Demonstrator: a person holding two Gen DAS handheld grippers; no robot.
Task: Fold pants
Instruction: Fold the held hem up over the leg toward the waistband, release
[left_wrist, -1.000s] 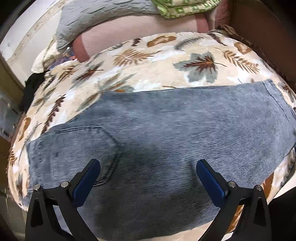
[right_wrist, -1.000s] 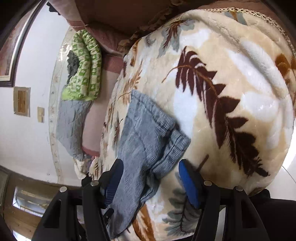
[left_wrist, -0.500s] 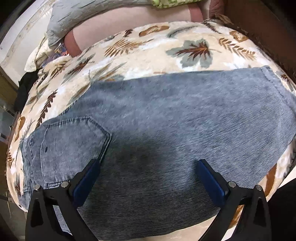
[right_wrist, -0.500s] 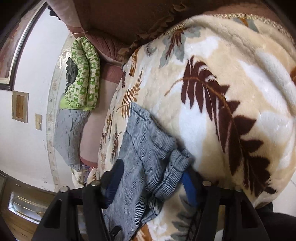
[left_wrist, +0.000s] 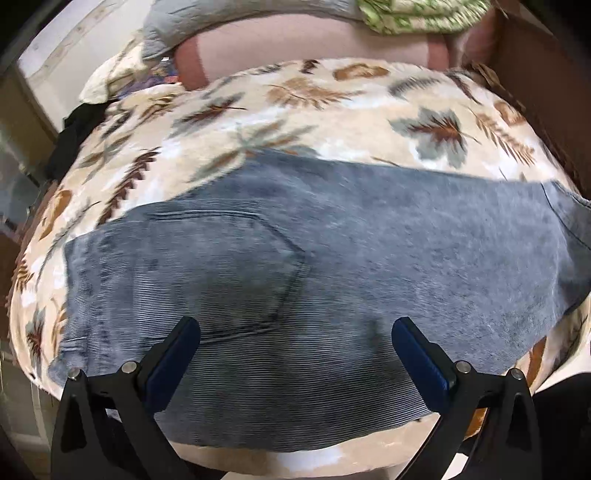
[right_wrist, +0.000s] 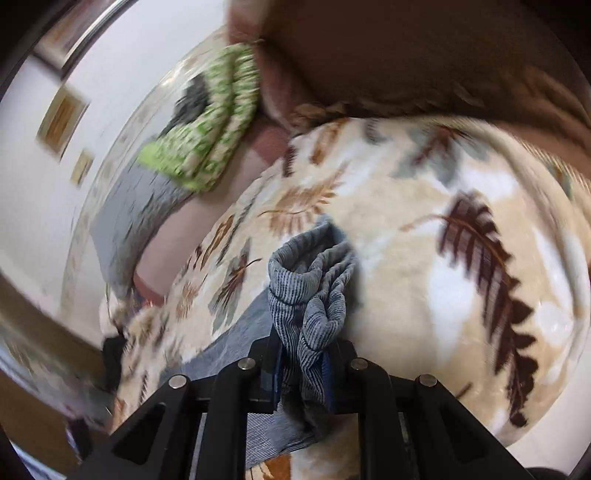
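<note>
Gathering the leg hems is the step in hand: the right hand-held gripper (right_wrist: 303, 373) is closing its jaws on the bunched cuff end of the grey-blue corduroy pants (left_wrist: 332, 266), which lie spread across the leaf-print blanket (left_wrist: 332, 103) on the bed, back pocket (left_wrist: 229, 273) up. The left hand-held gripper (left_wrist: 295, 354) hovers over the seat with its jaws wide apart, holding nothing. Next, I judge, the cuffs must be carried over toward the waistband, while the left pins or grips the waist.
</note>
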